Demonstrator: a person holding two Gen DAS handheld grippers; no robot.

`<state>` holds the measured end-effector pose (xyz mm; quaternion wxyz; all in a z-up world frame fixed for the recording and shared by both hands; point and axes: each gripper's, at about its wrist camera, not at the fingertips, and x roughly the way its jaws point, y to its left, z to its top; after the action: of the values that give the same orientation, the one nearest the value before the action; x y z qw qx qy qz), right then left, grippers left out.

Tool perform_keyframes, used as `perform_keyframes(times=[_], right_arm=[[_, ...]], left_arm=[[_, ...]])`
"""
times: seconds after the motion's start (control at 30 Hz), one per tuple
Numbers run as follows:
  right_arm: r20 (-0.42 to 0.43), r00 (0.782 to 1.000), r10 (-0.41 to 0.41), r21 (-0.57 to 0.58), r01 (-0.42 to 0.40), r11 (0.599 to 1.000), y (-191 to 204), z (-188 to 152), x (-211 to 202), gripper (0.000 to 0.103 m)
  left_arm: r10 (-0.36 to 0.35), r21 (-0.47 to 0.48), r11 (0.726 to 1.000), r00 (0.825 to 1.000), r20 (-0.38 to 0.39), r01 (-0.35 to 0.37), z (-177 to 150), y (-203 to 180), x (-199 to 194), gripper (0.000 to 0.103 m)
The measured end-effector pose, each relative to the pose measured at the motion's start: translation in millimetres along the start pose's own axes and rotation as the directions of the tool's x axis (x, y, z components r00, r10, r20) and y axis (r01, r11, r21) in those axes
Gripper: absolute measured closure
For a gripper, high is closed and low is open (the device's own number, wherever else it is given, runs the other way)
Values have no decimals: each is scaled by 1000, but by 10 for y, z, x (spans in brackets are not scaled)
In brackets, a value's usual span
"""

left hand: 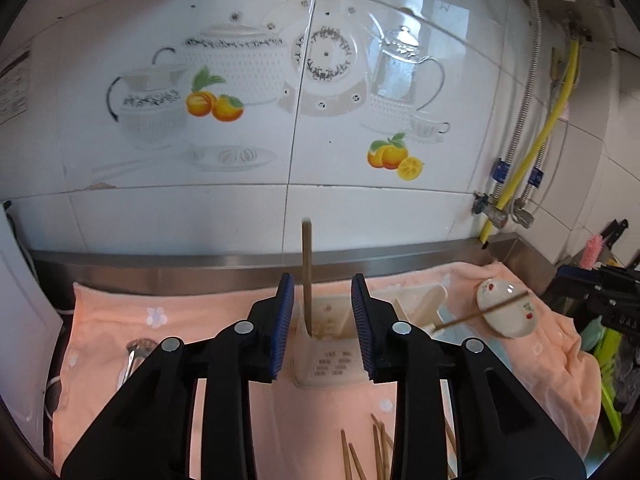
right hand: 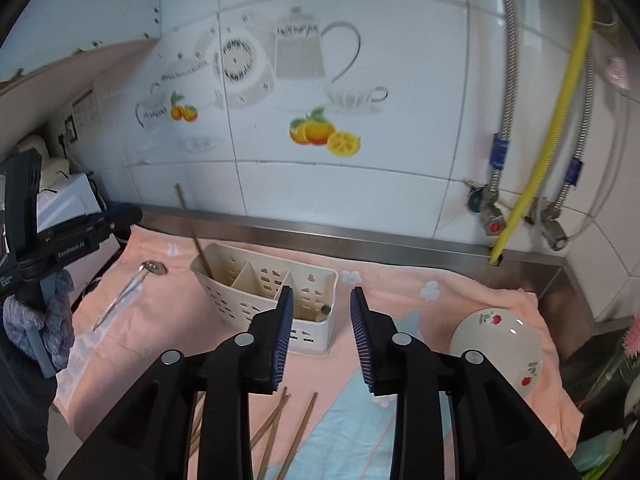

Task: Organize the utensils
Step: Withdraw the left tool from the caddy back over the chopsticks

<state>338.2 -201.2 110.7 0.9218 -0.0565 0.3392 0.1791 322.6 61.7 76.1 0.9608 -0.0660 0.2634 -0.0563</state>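
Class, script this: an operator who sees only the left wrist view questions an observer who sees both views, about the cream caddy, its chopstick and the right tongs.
Operator: I see the caddy end-on. Which section holds the upright chopstick?
Observer: Of three compartments, the end one nearest the metal spoon.
Operator: The right tongs sit at the edge of my picture. Are they holding anything?
Observer: No. They are open, with nothing between the pads.
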Motion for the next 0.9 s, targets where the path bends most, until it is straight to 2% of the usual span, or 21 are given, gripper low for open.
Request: perform_keyframes(times=[0.17,0.33,0.67,0.9], right_arm=[[45,999,-15,-15,16,1000,116,-284,-281,70],[51,999,-17,-29,18,999,275,-658,-411,70],[11,1000,-21,-6,21,1000,430,-1462,-374,67],[-9,998,-58,-10,58,998,550,-1926,-310,65]], left_arm=[[-13,5,1000,1000,3,13,-303,14,-306,72],[-16,0,1000,1000,-16,16,-689,19,-536,72],[-55,2,998,995,-81,55,-1468,-72,-793,72],[-116,0,993,980,-162,117,-2027,-258,-816,72]])
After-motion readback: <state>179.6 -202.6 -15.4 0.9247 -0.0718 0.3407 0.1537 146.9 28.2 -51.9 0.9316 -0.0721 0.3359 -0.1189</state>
